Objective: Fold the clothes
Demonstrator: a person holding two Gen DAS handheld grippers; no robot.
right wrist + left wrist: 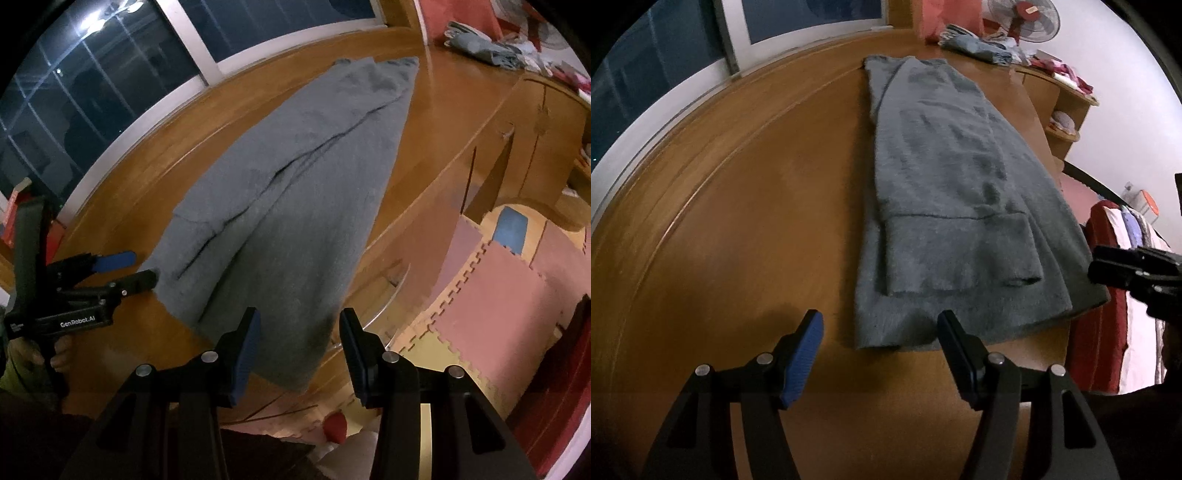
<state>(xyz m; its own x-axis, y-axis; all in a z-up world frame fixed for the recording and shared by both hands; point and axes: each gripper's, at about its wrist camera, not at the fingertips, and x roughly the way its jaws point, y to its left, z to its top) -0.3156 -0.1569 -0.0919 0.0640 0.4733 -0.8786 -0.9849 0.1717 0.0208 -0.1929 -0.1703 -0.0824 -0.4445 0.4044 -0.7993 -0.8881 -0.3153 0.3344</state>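
Wood fills most of both views: a wide brown tabletop (738, 206) runs up to a dark window (646, 74) with a white frame, and foam puzzle mats (498, 295) in pink and yellow cover the floor beside it. Over the near edge the left gripper (877, 325) hovers with its jaws spread wide and nothing between them, its blue pad (803, 358) clear of the cloth. The right gripper (297, 325) stands about half open and empty too, poised above the garment's near hem. Between and beyond them the grey fuzzy garment (953, 192) lies flat and lengthwise on the table, already folded into a long narrow shape, one corner hanging past the table edge. Farther back sit a pile of clothes (982, 48), a fan (1027, 18) and a wooden shelf (1067, 107).
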